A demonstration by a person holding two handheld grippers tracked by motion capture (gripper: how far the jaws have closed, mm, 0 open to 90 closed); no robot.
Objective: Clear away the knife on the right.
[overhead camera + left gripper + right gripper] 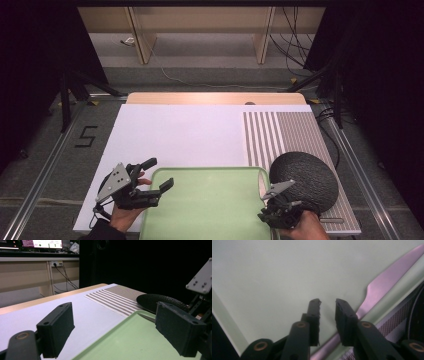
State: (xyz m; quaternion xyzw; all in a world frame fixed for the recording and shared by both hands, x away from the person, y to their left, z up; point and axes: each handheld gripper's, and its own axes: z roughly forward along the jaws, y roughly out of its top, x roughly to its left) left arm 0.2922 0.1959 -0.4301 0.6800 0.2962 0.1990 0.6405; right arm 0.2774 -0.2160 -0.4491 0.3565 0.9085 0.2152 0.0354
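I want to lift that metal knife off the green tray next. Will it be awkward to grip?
Probably. The knife looks thin and flat against the tray, leaving little to get under. Its shiny surface suggests it may slip, and it looks stiff.

Grey carpet floor [210, 75] stretches beyond the counter [175, 132]; pale wooden desk legs [142, 42] stand at the back with cables [292, 45] trailing down; black curtains [380, 75] darken both sides; a monitor [41, 243] glows on the desk.

High view overhead, 2 gripper views close, sharing green tray [210, 200].
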